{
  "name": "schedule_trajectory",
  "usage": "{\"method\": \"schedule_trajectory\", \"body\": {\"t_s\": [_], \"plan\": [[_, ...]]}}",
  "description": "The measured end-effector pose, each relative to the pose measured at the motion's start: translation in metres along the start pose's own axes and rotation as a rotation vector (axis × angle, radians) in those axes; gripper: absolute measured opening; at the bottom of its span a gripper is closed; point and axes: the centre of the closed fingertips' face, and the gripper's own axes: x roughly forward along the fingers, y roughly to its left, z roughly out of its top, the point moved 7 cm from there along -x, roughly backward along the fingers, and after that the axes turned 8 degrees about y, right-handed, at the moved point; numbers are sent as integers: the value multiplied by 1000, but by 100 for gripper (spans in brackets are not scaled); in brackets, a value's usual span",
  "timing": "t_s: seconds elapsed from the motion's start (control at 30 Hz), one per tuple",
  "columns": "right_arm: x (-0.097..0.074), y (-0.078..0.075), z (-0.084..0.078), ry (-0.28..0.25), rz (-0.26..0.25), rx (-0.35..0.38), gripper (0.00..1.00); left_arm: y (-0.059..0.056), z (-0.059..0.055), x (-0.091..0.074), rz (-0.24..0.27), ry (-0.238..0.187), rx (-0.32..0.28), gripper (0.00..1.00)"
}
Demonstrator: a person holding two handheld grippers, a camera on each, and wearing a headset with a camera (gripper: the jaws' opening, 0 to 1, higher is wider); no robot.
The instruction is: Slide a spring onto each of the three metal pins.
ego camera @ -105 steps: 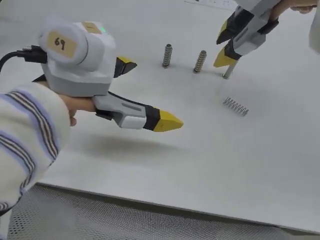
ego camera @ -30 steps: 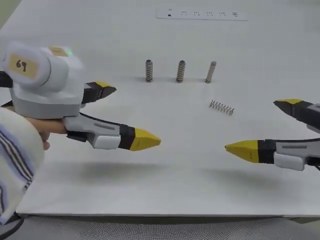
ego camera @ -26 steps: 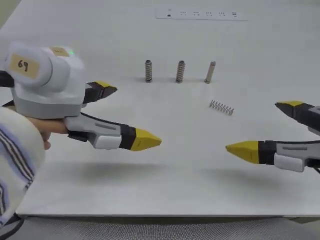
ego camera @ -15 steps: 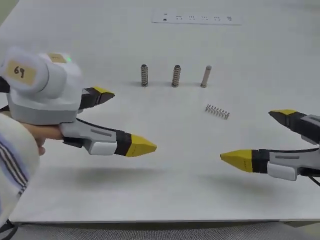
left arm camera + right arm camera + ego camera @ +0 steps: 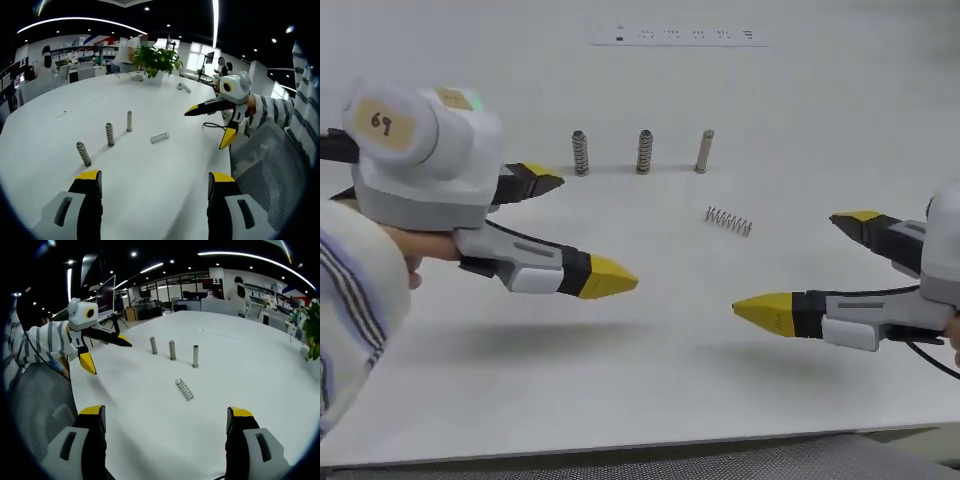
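- The step in hand, as I judge it, is the last spring. The first sprung pin (image 5: 580,153) and the second sprung pin (image 5: 644,151) each carry a spring already. The bare pin (image 5: 704,151) stands at the 3 o'clock end of the row.
- The loose spring (image 5: 728,221) lies flat on the white table (image 5: 650,380), near the bare pin at about 5 o'clock from it, not touching it.
- The left gripper (image 5: 592,230) hangs above the table at about 7 o'clock from the row, its jaws wide apart and empty.
- The right gripper (image 5: 788,262) is at about 4 o'clock from the loose spring, apart from it, its jaws also wide apart and holding nothing.
- The next move probably calls for the right gripper, the nearer one, to close gently across the coils, stand the spring upright and line its bore with the pin top.
- Count: three pins, three springs (two mounted, one loose), two grippers.
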Motion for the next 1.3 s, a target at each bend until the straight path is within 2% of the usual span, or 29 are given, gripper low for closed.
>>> {"method": "schedule_trajectory", "body": {"t_s": [0.27, 0.43, 0.57, 0.77, 0.9, 1.03, 1.17, 1.3], "plan": [[-7, -3, -3, 8, -15, 7, 99, 3, 14, 14, -36, 10, 46, 81], [-11, -4, -1, 4, -17, -7, 99, 7, 20, 23, -54, 39, 93, 80], [-13, -3, -1, -1, -13, -7, 99, 7, 28, 30, -87, 50, 118, 78], [-15, 2, -1, -3, 4, -13, 99, 11, 41, 41, -85, 41, 173, 75], [-15, 3, 0, -2, 5, -17, 99, 10, 47, 49, -106, 46, 208, 70], [-15, 2, 0, 4, 0, -16, 99, 10, 52, 58, -115, 47, 230, 72], [-15, 2, -1, 2, 2, -9, 99, 9, 54, 66, -128, 66, 266, 68], [-16, 1, -3, 11, 1, -7, 99, 7, 60, 73, -138, 67, 284, 67]]}}
